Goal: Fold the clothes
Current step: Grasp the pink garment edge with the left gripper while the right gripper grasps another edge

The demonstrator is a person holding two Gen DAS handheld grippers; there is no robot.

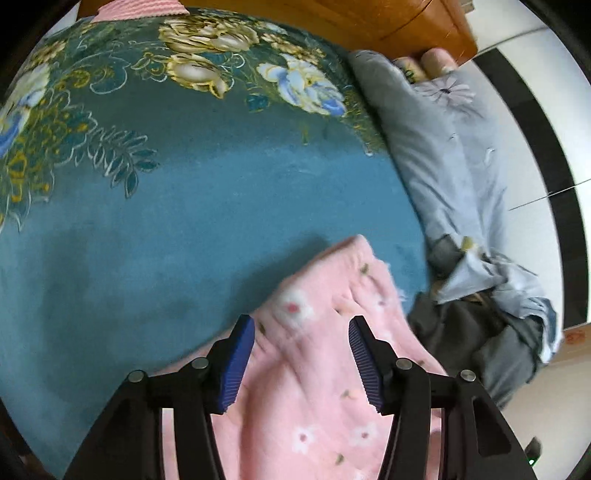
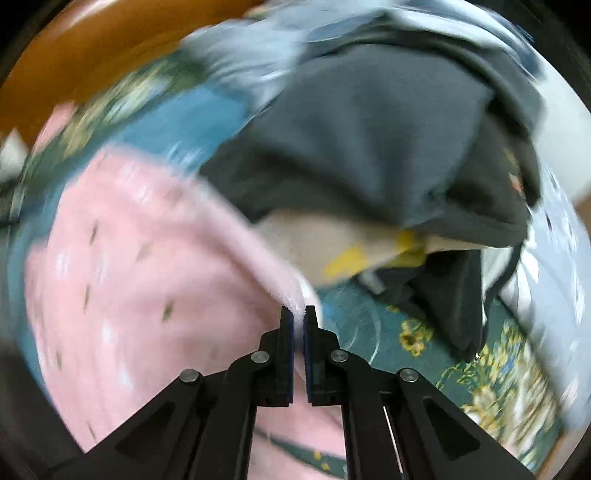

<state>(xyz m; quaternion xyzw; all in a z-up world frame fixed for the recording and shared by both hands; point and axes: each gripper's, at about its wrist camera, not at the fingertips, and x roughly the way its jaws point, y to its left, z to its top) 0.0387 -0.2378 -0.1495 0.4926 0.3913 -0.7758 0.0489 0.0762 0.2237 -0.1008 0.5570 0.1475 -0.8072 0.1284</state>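
A fluffy pink garment (image 1: pixel 321 354) with small white flowers lies on a teal floral bedspread (image 1: pixel 192 206). My left gripper (image 1: pixel 302 334) hovers just above it, open, its blue pads on either side of a stretch of the cloth without pinching it. In the blurred right wrist view, my right gripper (image 2: pixel 299 314) is shut on an edge of the same pink garment (image 2: pixel 147 258), whose fuzzy rim pokes out between the fingertips.
A dark grey garment (image 2: pixel 369 147) and a pale blue flowered one (image 1: pixel 454 158) lie heaped at the bed's right edge, with a cream and yellow item (image 2: pixel 332 243) under the grey. A wooden headboard (image 1: pixel 369 22) stands at the back. White floor (image 1: pixel 535 122) lies beyond.
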